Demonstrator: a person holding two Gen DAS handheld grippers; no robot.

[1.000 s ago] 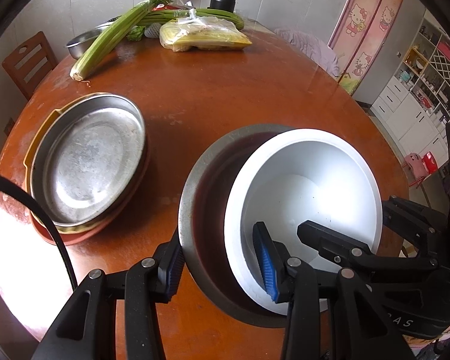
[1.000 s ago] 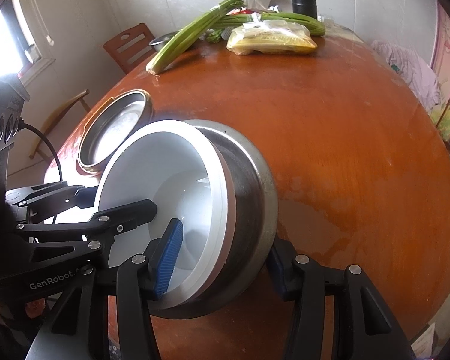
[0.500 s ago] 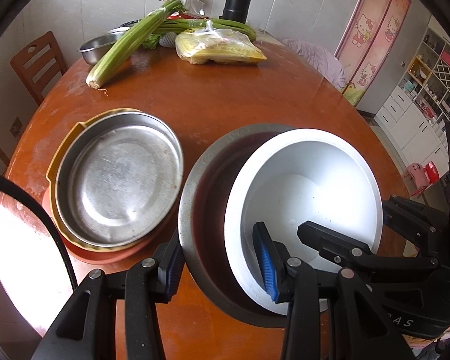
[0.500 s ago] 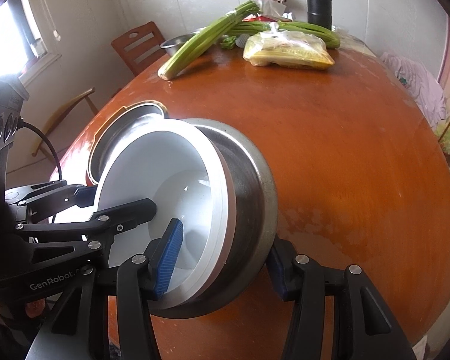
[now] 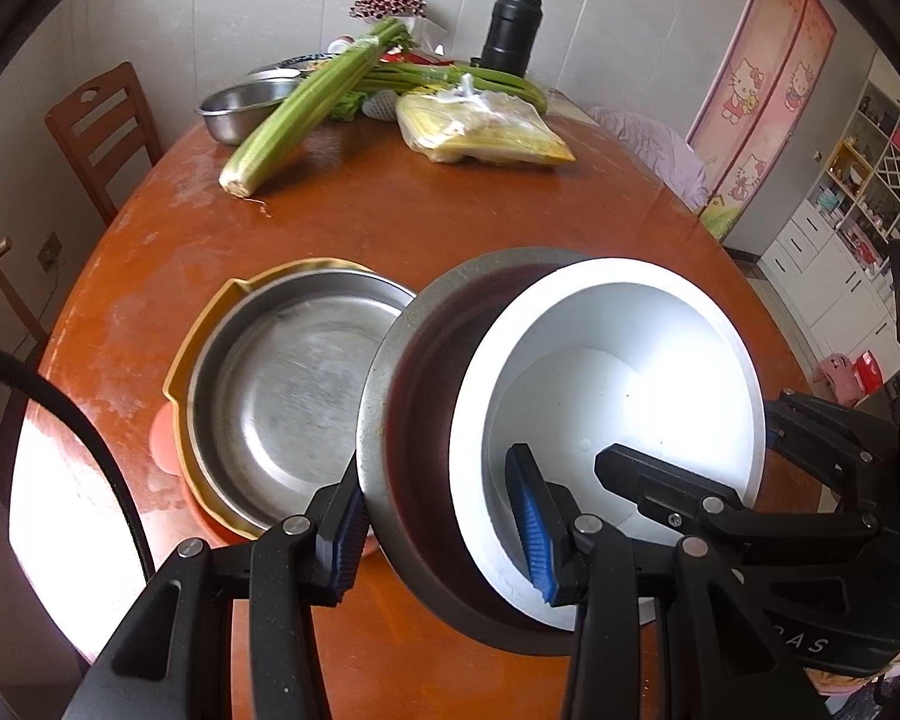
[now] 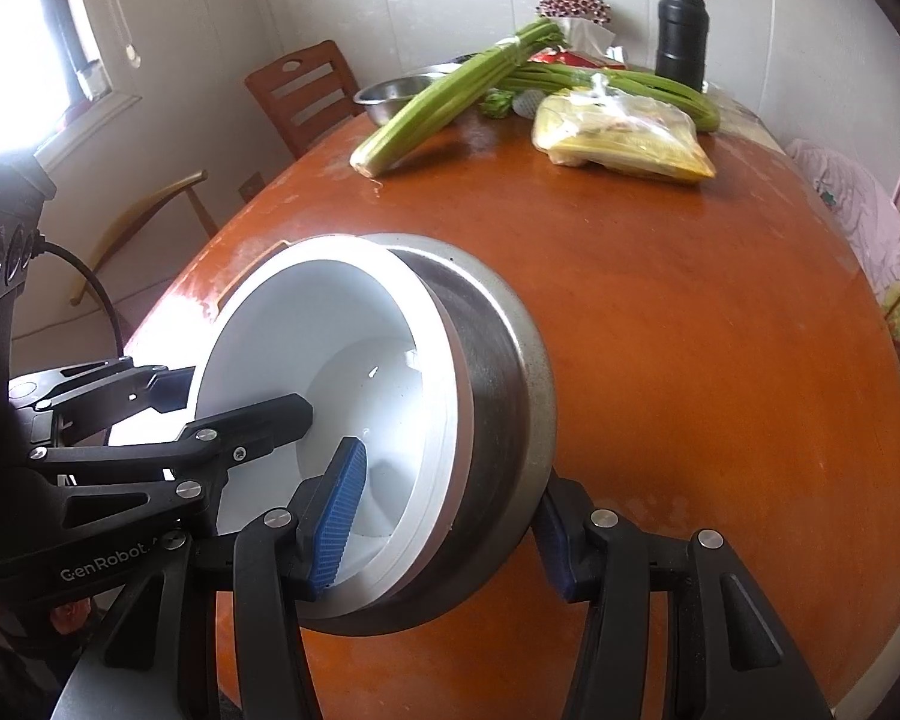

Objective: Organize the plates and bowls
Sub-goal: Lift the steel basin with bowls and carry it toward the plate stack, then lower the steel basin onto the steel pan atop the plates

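Observation:
A white bowl [image 5: 630, 372] sits nested inside a steel bowl [image 5: 414, 420], and both hang tilted above the round wooden table [image 5: 450, 222]. My left gripper [image 5: 438, 534] is shut on the stack's left rim, one pad outside the steel wall and one inside the white bowl. On the opposite rim, my right gripper [image 6: 444, 531] is shut across the white bowl [image 6: 306, 348] and steel bowl [image 6: 498, 372] the same way. A steel plate [image 5: 282, 396] lies on a yellow tray [image 5: 180, 360] and an orange plate, just left of the held bowls and partly under their rim.
At the table's far end lie celery [image 5: 306, 114], a small steel bowl [image 5: 240, 108], a yellow bag [image 5: 480, 132] and a black flask [image 5: 513, 30]. A wooden chair [image 5: 102, 120] stands at the left. White shelving stands off to the right.
Both grippers have carried the nested bowls toward the plate stack and slightly up. The steel plate now lies right beside and partly under the bowls' rim. The grips are unchanged.

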